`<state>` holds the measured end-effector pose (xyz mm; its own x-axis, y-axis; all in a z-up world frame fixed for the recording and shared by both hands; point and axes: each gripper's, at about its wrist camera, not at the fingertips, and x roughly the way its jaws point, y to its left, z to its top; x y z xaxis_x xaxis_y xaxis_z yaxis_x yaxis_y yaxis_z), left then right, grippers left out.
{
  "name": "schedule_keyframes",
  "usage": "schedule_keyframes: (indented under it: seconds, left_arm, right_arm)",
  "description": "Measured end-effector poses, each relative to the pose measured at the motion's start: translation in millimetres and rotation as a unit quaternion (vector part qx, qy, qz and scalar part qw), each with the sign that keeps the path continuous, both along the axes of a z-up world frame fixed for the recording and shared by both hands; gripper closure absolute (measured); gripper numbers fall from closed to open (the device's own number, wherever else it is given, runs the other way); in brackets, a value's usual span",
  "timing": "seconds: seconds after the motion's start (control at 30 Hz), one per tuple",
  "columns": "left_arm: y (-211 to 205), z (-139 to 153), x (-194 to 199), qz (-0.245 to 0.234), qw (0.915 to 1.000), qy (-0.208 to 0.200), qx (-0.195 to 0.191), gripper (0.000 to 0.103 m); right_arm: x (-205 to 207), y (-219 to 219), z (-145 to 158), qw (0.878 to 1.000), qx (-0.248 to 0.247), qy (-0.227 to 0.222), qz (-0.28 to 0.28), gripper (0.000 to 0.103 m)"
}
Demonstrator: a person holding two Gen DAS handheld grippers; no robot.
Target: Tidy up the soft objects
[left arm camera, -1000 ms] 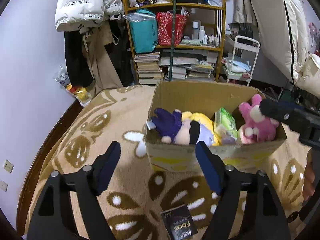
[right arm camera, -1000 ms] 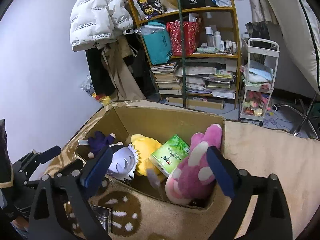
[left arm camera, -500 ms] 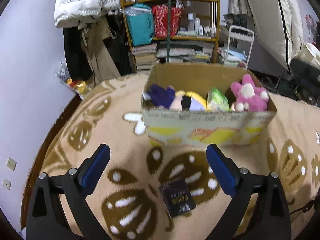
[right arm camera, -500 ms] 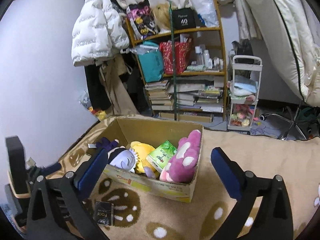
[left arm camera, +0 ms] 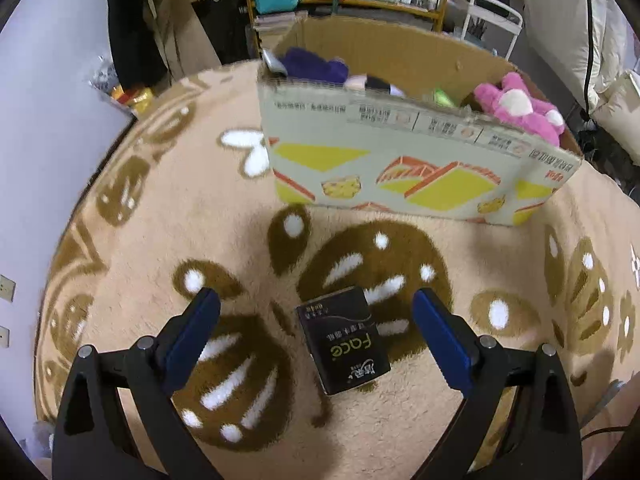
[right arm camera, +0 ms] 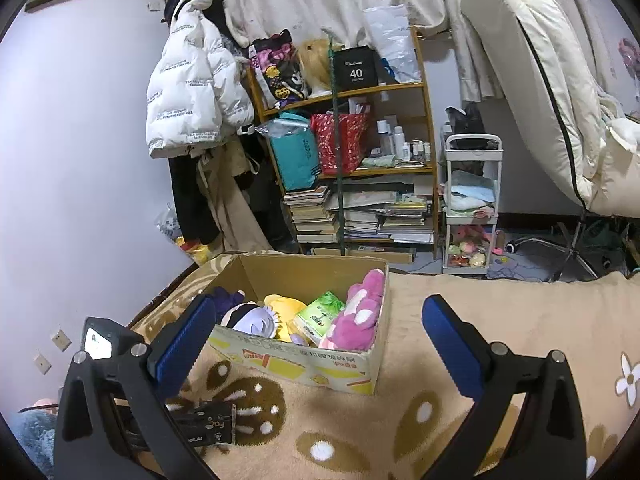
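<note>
Soft toys fill the cardboard box on the patterned carpet: a pink plush at its right end, a green tissue pack beside it, then a yellow plush and a purple-haired doll toward the left. My left tool points steeply down with its blue pads spread wide, and a black tissue pack lies flat on the carpet between them, untouched. My right tool stands spread too, nothing between its pads, looking across the box toward the cluttered bookshelf.
</note>
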<state>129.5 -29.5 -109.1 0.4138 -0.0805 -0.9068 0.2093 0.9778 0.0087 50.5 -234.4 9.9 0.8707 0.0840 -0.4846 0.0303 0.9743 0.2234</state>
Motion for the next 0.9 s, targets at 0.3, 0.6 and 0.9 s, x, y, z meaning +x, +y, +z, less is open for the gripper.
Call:
schedule_keyframes:
  seconds: [0.3, 0.6, 0.9]
  left_arm:
    - [-10.3, -37.1, 5.4, -0.015, 0.9974, 0.069, 0.011, 0.035]
    - [-21.3, -19.7, -10.2, -0.034, 0.9993, 0.004, 0.018, 0.051]
    - [-25.6, 54.0, -35.3, -0.052, 0.9817, -0.181, -0.030, 0.051]
  right_arm:
    - [-4.4, -4.9, -1.0, 1.000, 0.001, 0.001, -0.004, 0.000]
    - [-5.4, -5.8, -3.7, 1.000, -0.008, 0.002, -0.006, 0.000]
    - [-7.0, -15.9, -5.8, 1.000, -0.009, -0.005, -0.010, 0.000]
